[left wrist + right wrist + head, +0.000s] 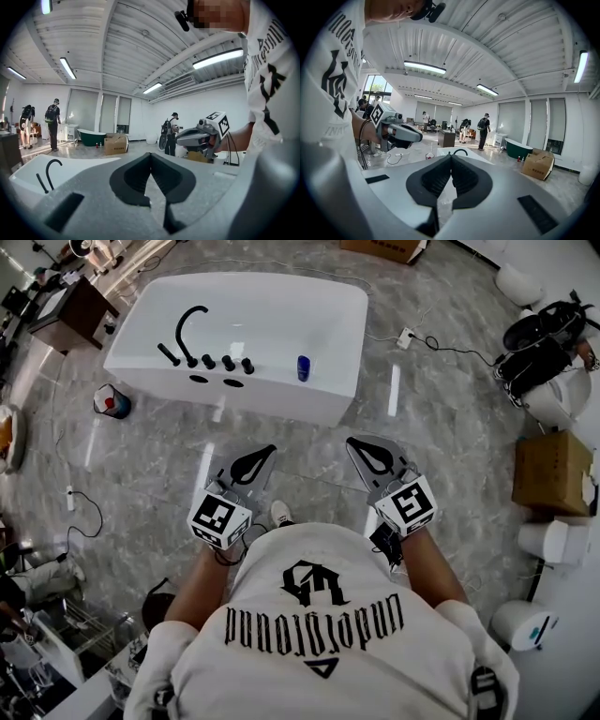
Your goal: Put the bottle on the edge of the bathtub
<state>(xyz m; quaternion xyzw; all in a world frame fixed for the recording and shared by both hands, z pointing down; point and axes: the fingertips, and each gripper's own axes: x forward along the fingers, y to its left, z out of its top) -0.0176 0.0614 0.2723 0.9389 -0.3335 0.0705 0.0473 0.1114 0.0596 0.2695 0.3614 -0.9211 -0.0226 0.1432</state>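
- Grey marbled floor (450, 427) spreads under a white bathtub (281, 401), which lies at 12 o'clock from the person.
- On the tub's near rim a small blue bottle (303, 367) stands upright, touching neither pair of tongs.
- At 9 o'clock of the bottle, along the same rim, sits a row of black knobs (228, 363). Further that way rises a curved black spout (192, 326).
- At 7 o'clock of the bottle and well apart from it, the left gripper (268, 452) has its jaws pressed tip to tip with nothing between them.
- At 5 o'clock of the bottle, the right gripper (354, 442) is likewise closed and empty.
- Both tongs point toward the tub, held just ahead of the person's white shirt (328, 643).
- Out at 3 o'clock of the right gripper sits a cardboard box (551, 472).
- At 9 o'clock of the tub's near wall, a small red-and-blue container (112, 401) stands on the floor.
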